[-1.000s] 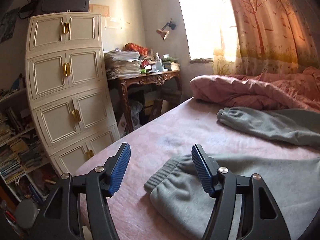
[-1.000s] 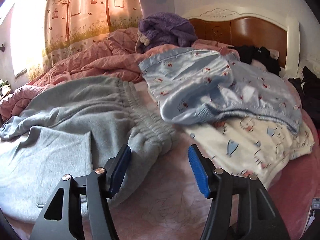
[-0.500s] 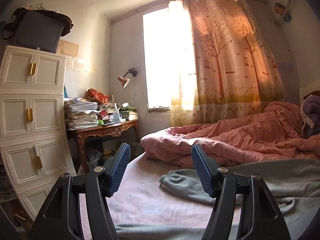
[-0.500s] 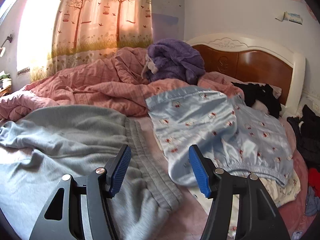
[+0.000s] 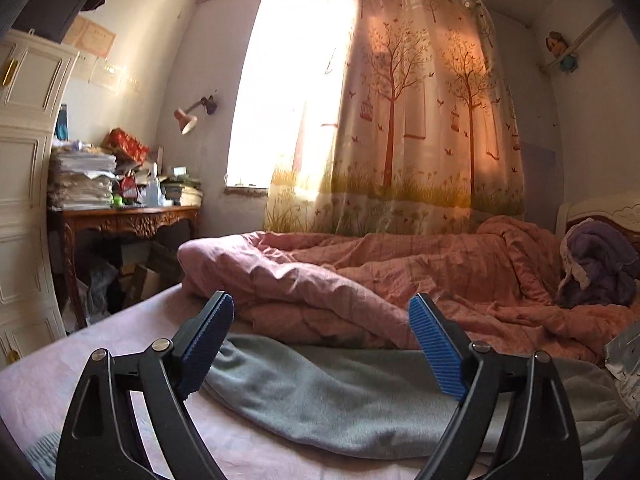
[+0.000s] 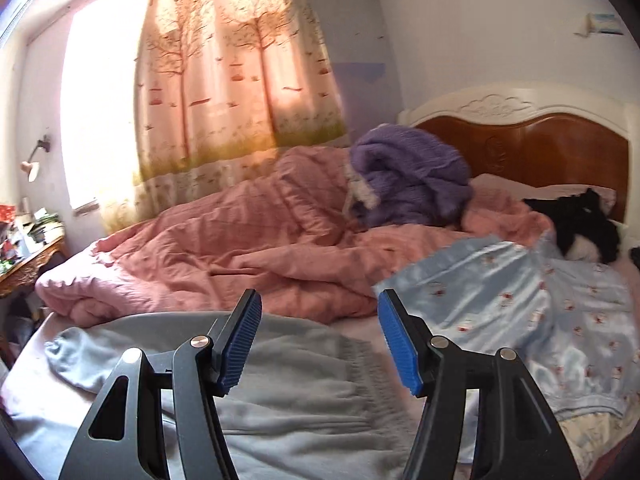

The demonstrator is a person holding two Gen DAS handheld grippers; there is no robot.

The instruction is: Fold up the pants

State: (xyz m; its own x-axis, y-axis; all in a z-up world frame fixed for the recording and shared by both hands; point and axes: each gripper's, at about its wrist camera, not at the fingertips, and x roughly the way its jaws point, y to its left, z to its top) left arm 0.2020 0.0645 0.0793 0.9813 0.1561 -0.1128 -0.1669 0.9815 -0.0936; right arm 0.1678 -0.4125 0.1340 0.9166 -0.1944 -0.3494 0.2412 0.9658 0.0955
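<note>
Sweatpants (image 5: 340,396), grey, lie flat across the near side of the bed (image 5: 48,392), waistband (image 6: 368,372) toward the headboard (image 6: 532,140), just in front of the bunched pink quilt (image 5: 400,276). My left gripper (image 5: 320,344) hangs above one leg, jaws wide apart, holding nothing. My right gripper (image 6: 320,344) hangs above the waistband end, jaws likewise spread and empty. Light-blue printed pyjamas (image 6: 520,300) lie beside the waistband.

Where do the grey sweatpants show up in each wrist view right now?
Left wrist: the grey sweatpants lie across the lower middle, on the bed between the open jaws, below the pink quilt.
Right wrist: the grey sweatpants fill the lower left and centre, elastic waistband toward the right.
Shared landmark: the tree-print curtain behind the quilt.
</note>
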